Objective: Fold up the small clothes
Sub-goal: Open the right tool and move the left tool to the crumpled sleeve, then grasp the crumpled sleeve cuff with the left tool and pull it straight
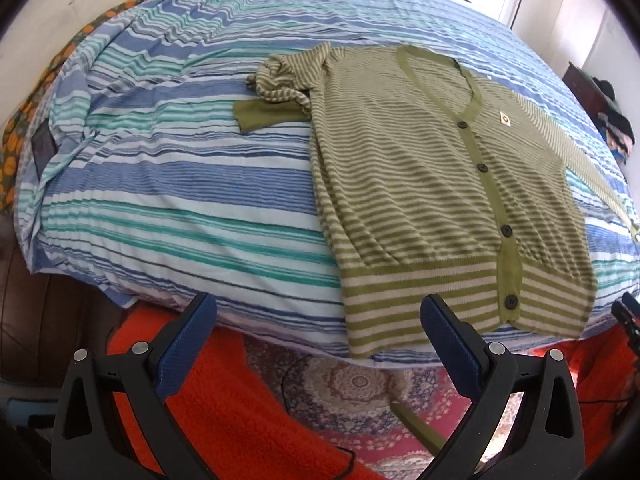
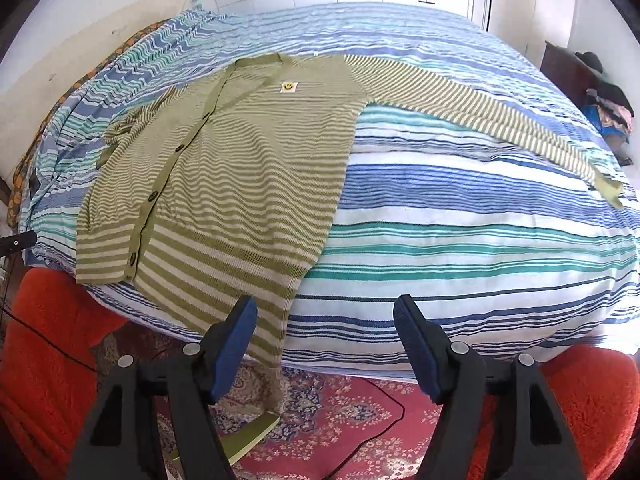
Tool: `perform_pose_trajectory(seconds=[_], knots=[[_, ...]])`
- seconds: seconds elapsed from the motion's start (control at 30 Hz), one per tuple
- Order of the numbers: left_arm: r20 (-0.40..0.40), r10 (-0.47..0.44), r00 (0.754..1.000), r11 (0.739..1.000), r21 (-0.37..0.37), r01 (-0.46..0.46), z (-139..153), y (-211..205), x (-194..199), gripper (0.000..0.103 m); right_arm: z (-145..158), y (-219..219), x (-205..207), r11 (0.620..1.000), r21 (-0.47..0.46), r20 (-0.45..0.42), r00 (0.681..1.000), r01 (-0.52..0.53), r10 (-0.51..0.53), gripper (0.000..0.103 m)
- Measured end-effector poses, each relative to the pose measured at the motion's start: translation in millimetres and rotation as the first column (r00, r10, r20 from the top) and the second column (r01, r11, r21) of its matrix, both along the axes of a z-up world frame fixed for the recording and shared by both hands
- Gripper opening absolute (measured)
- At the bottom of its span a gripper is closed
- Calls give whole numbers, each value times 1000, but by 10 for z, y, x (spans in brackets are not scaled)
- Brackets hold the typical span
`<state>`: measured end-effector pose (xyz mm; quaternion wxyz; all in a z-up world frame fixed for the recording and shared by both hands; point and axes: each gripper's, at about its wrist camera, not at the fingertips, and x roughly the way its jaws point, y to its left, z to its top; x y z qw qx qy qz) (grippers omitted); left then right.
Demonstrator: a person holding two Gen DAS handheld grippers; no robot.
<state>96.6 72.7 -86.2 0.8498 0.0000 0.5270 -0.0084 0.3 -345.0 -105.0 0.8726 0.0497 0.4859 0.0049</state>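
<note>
A green and cream striped cardigan (image 1: 432, 184) lies front up and buttoned on the striped bed; it also shows in the right wrist view (image 2: 224, 184). Its left sleeve (image 1: 280, 84) is bunched up beside the shoulder. Its right sleeve (image 2: 492, 120) stretches out flat to the right. The hem hangs over the bed's near edge. My left gripper (image 1: 318, 320) is open and empty, just short of the bed edge, left of the hem. My right gripper (image 2: 324, 316) is open and empty at the hem's right corner.
The bed (image 1: 168, 200) has a blue, teal and white striped cover. Orange fuzzy fabric (image 1: 240, 408) and a patterned red rug (image 2: 340, 416) lie below the near edge. A dark stand with piled clothes (image 2: 600, 96) is at the far right. White cupboard doors stand behind.
</note>
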Motion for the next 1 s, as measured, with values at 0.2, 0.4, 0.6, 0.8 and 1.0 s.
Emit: perform_pose_trajectory(seconds=[0.2,0.4,0.6,0.8,1.0], knots=[[197,-3,980,991,133,-24,-95,372,929,96,-18,51,83,999,0,-5,999,-33,33,75],[5,-234,972,905,368,215,-859,370,1853,63,-101,101,152,998,11,-41,998,-54,55,75],[-9,-196,981,944,271,191,-904,538,2207,3,-129,189,212,998,-11,-60,997,-54,54,75],[126,165,978,951,-285,-123,-21,1648,1882,3,-140,236,218,997,-21,-56,996,-68,67,75],[19,357,934,900,-274,-338,31,2419,1357,44,-222,296,253,995,-13,-80,992,-98,97,75]])
